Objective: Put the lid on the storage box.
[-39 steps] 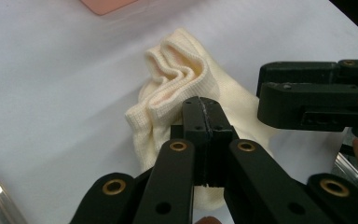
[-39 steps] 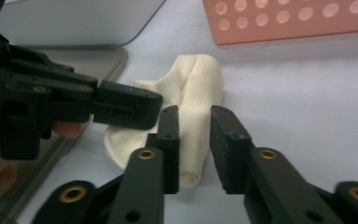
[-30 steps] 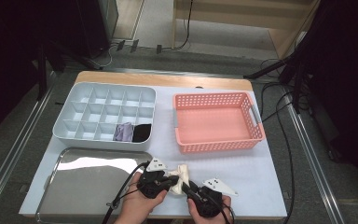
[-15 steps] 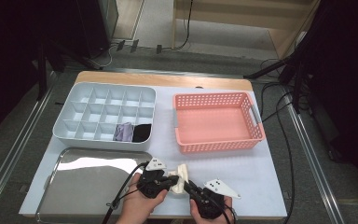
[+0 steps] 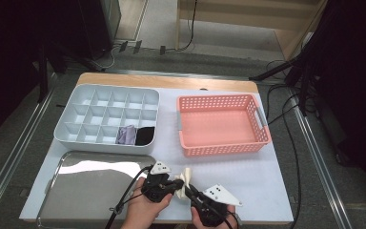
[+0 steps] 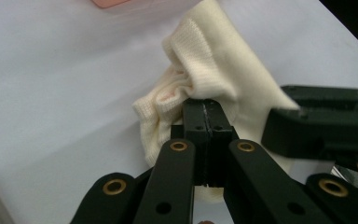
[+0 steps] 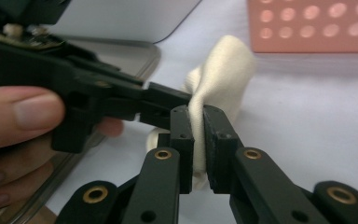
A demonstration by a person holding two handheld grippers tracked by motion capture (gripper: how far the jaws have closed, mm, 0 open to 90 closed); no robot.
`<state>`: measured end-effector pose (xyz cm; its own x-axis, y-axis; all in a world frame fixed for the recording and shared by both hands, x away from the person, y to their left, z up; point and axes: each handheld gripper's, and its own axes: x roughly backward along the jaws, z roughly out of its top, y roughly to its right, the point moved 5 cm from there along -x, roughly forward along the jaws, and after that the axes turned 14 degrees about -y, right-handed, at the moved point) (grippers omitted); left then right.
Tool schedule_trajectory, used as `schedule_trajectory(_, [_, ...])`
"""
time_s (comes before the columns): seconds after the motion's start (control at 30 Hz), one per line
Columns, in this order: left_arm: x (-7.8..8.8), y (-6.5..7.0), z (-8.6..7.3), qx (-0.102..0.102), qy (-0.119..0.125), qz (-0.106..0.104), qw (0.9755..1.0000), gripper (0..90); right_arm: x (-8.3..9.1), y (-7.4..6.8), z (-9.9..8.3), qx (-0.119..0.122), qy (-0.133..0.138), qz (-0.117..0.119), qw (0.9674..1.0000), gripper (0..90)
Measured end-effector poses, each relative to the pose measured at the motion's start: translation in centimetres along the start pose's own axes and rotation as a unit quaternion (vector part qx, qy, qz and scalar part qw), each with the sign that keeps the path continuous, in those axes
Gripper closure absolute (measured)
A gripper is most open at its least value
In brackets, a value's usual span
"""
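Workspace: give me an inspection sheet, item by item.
Surface: white table, wooden far edge.
Job's things: cream sock, bunched, near the front edge.
Clutter: grey divided organizer holding purple and black items; pink basket; metal tray.
Grippers: left gripper shut on the sock; right gripper pinching it, jaws just closing.
Cables: black leads trailing from both grippers; more on the floor.
Surroundings: dark equipment, metal rails either side.

You are holding your left hand-held gripper (image 5: 177, 186) low at the near edge, its jaws pressing tightly together on a cream cloth (image 6: 214, 79). Your right hand-held gripper (image 5: 190, 191) is meeting it tip to tip, its jaws having just been closing, pinching the same cloth.
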<state>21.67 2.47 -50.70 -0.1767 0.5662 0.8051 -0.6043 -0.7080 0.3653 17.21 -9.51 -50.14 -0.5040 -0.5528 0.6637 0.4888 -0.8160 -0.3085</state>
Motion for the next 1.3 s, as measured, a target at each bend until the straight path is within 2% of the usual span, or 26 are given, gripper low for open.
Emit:
schedule_trajectory(0.07, [-0.1, 0.0, 0.0, 0.003, 0.002, 0.002, 1.0, 90.0, -0.3, -0.6, -0.1, 0.014, -0.005, -0.006, 0.9999, 83.8])
schedule_trajectory(0.17, [0.0, -0.2, -0.1, 0.013, 0.005, -0.01, 0.9999, 90.0, -0.6, -1.1, -0.3, 0.033, -0.005, -0.022, 0.9992, 83.9])
schedule_trajectory(0.3, [0.1, -0.6, -0.1, 0.022, 0.005, -0.025, 0.9994, 90.0, -1.0, -1.9, -0.8, 0.063, -0.002, -0.051, 0.9967, 83.9])
schedule_trajectory(0.37, [0.2, -0.7, -0.1, 0.026, 0.002, -0.028, 0.9993, 90.0, -1.3, -2.1, -0.9, 0.064, 0.001, -0.057, 0.9963, 84.1])
schedule_trajectory(0.5, [0.9, -1.3, 0.0, 0.034, -0.001, -0.037, 0.9987, 90.0, -1.7, -1.9, -1.1, 0.056, -0.007, -0.051, 0.9971, 84.2])
schedule_trajectory(0.6, [1.5, -1.6, 0.1, 0.039, 0.004, -0.041, 0.9984, 83.7, -1.8, -1.7, -1.0, 0.039, -0.008, -0.036, 0.9986, 84.1])
schedule_trajectory(0.73, [2.1, -1.8, 0.1, 0.038, 0.011, -0.047, 0.9981, 81.8, -0.9, -0.7, -0.7, -0.005, 0.001, -0.005, 1.0, 84.2])
schedule_trajectory(0.8, [1.7, -1.4, 0.0, 0.028, 0.003, -0.051, 0.9983, 82.3, 0.0, 0.3, -0.5, -0.03, 0.01, 0.001, 0.9995, 84.2])
schedule_trajectory(0.93, [0.9, 0.1, 0.3, 0.005, 0.003, -0.044, 0.999, 82.9, 0.5, 2.3, -0.9, -0.066, 0.003, 0.02, 0.9976, 84.1])
schedule_trajectory(1.0, [0.5, 0.7, 0.5, -0.001, -0.002, -0.046, 0.9989, 83.4, 0.5, 3.0, -1.0, -0.078, 0.003, 0.03, 0.9965, 84.0])
schedule_trajectory(1.1, [-0.4, 0.8, 0.6, -0.003, -0.011, -0.046, 0.9989, 85.5, 0.8, 3.6, -1.0, -0.089, 0.0, 0.03, 0.9955, 83.1])
schedule_trajectory(1.17, [-0.6, 0.6, 0.6, 0.001, -0.011, -0.049, 0.9987, 88.1, 0.8, 3.9, -1.0, -0.097, 0.002, 0.034, 0.9947, 79.2])
schedule_trajectory(1.23, [-0.7, 0.5, 0.6, -0.001, -0.012, -0.047, 0.9988, 90.0, 0.9, 4.3, -0.8, -0.111, 0.013, 0.033, 0.9932, 67.7])
schedule_trajectory(1.3, [-0.9, 0.6, 0.6, -0.001, -0.01, -0.046, 0.9989, 90.0, 0.8, 4.4, -0.6, -0.126, 0.014, 0.051, 0.9906, 64.3])
